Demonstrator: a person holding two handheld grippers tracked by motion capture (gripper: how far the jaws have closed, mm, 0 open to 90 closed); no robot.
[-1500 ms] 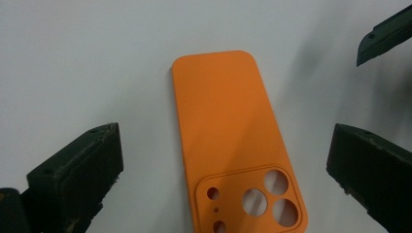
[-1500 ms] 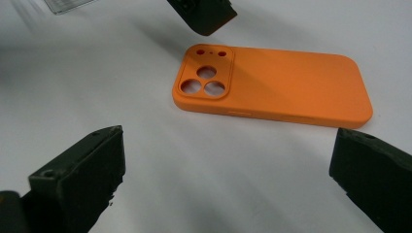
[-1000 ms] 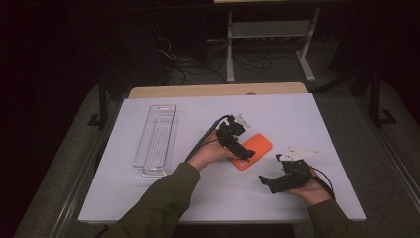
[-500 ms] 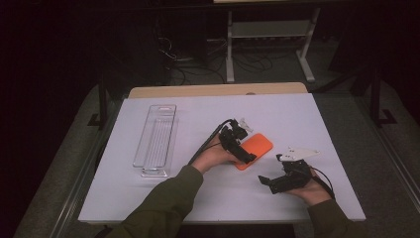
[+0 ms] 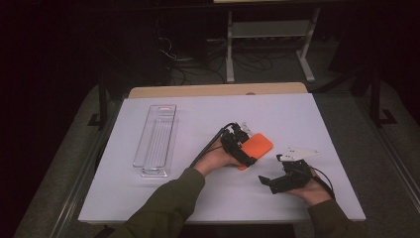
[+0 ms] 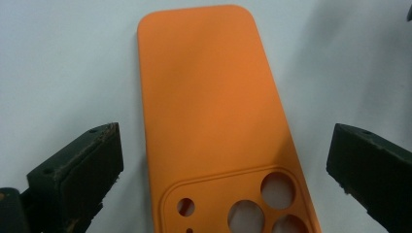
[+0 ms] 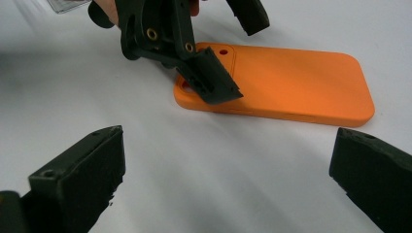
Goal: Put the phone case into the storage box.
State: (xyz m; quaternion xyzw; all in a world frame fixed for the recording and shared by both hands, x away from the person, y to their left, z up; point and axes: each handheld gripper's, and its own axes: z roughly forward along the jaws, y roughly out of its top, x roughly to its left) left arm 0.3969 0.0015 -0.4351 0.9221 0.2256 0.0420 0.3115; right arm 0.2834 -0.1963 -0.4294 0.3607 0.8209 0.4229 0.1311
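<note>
You have one orange phone case [image 5: 257,146] at frame centre on the bench [image 5: 208,198] and one clear tray [image 5: 154,139] left. Your left tool [image 6: 223,165] has slid forward, straddling the case, jaws apart; right tool [image 7: 228,179] gapes too.

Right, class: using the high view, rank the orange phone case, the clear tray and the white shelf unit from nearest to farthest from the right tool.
1. Orange phone case: just up and left of the right tool, under the left tool.
2. Clear tray: far left on the table.
3. White shelf unit: beyond the table's far edge.
</note>
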